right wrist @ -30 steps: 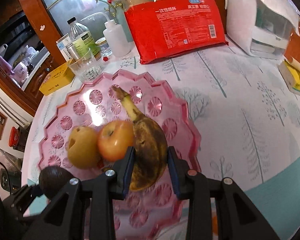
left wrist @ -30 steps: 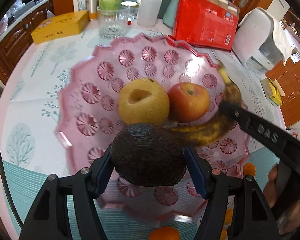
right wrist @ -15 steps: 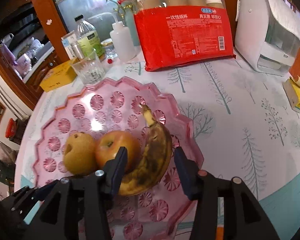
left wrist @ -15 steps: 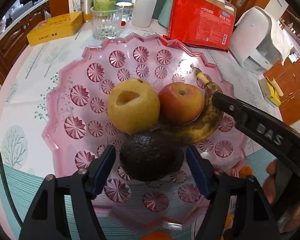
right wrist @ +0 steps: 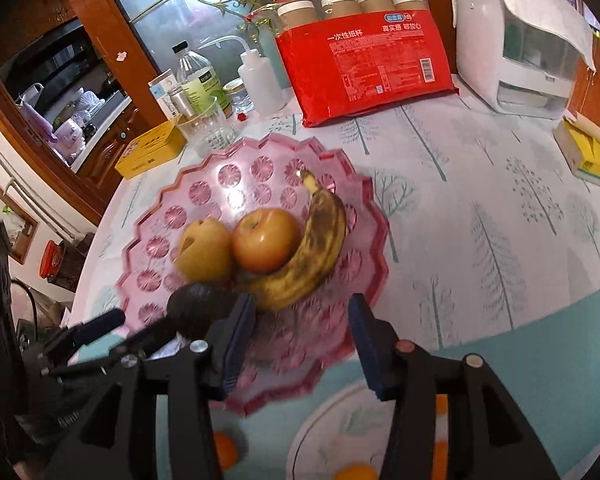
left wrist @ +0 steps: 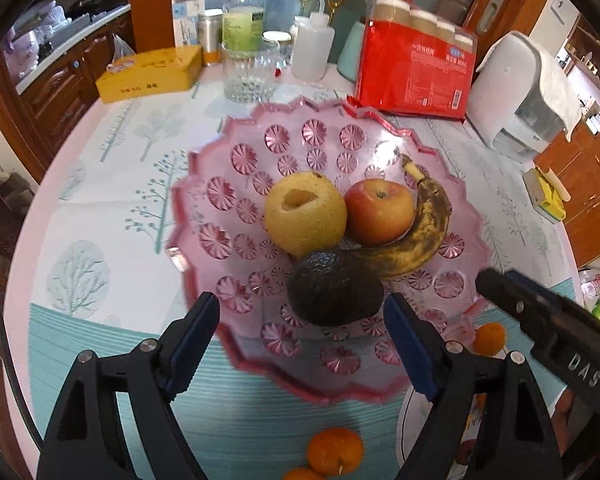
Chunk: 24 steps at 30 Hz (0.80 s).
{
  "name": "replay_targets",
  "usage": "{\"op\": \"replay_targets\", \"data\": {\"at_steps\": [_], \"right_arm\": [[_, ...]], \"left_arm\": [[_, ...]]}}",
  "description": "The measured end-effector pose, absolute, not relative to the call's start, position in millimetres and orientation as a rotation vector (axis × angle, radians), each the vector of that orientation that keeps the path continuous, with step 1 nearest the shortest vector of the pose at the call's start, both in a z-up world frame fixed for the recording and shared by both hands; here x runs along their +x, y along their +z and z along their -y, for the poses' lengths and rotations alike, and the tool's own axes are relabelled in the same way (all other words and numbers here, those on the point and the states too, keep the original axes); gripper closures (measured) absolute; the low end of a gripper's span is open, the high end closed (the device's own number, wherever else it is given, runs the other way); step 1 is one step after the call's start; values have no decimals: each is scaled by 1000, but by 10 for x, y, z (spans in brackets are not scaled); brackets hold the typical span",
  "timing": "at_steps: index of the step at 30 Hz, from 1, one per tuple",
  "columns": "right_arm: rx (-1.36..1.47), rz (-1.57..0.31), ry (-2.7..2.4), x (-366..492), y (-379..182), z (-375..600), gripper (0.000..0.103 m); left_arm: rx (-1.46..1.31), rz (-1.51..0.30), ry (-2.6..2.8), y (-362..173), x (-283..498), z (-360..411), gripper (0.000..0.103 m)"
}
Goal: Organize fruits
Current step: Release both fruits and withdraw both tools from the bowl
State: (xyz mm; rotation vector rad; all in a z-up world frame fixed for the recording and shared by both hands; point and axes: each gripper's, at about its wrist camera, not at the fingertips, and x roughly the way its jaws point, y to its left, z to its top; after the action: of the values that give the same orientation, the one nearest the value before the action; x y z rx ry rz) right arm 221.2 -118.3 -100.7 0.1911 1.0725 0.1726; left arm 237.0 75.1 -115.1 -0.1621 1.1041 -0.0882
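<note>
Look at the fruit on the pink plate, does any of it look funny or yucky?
Yes. The yellow pear has a chunk scooped out of its top, and the banana beside the apple is heavily browned, so it looks overripe.

Bright indoor light; glare on pink tray [right wrist: 228,184]; fisheye-warped, dark corners.

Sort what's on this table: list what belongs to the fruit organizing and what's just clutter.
Part of the job: pink fruit tray, pear, apple, banana, avocado, loose oranges.

Just lying about: yellow box, drinking glass, squeeze bottle, red paper-cup pack, white appliance.
</note>
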Motion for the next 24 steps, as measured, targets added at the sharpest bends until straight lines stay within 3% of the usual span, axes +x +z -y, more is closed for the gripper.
{"op": "replay_targets", "data": {"at_steps": [24], "right_arm": [[173,-975,143,1234,-326,1347,54]], "left_arm": [[-109,-974,-86,-239,1433,-636,13]]}}
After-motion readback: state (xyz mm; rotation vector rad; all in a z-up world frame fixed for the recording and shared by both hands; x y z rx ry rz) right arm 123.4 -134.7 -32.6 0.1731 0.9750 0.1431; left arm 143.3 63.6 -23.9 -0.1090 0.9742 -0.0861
